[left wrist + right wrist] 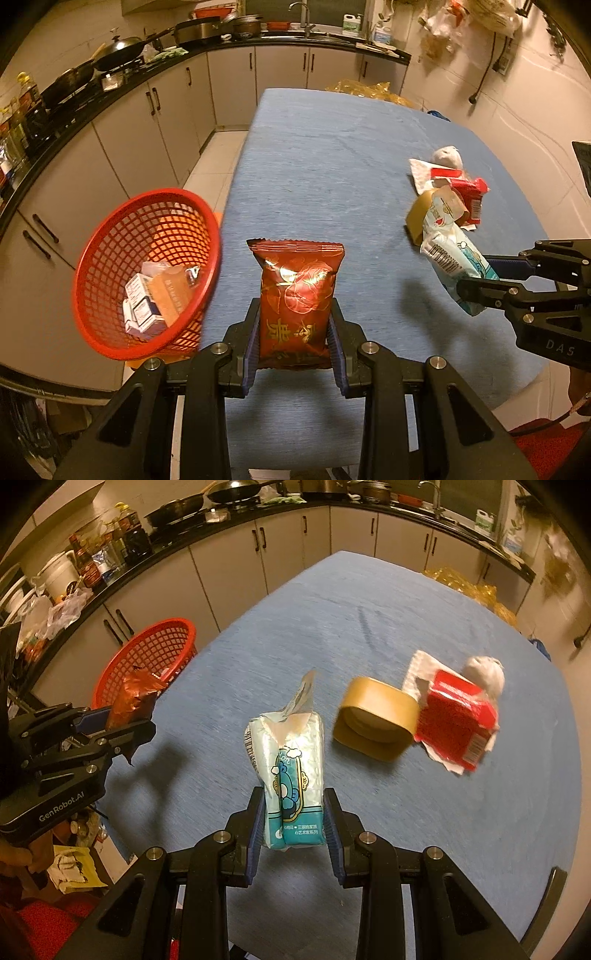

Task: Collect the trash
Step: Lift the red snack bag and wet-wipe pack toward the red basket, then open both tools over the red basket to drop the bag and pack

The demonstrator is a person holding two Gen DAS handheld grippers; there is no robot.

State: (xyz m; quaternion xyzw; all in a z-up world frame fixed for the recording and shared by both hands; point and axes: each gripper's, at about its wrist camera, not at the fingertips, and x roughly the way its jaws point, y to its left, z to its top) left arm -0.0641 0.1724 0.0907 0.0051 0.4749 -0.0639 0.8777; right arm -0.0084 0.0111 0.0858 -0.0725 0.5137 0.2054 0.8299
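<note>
Over on the left, off the near-left edge of the blue desk (pixel 332 147), the red basket (pixel 147 273) already has a few things in it: some small white cartons and an orange-brown packet lie against its mesh, so I'd judge the job under way but nowhere near finished. Just right of the basket, the left tool (pixel 294 334) is clamped on the lower part of a red foil snack packet (pixel 299 295), its blue pads pressing both sides and the packet standing up out of the narrow gap, clear of the desk and not yet over the basket. Further right, the right tool (pixel 294 823) grips a pale blue tissue pack (pixel 288 771) the same way, jaws drawn in close against its sides, torn top pointing away, lifted off the surface. To the right of that, toward the far right of the desk, more rubbish waits untouched: a tan tape roll (pixel 376 720) lying on its side, just beside it a red carton (pixel 456 727) resting on white paper, and a crumpled white wad (pixel 485 672) behind. So two pieces are in hand and, to my eye, headed for the basket, with at least that cluster left to fetch.
</note>
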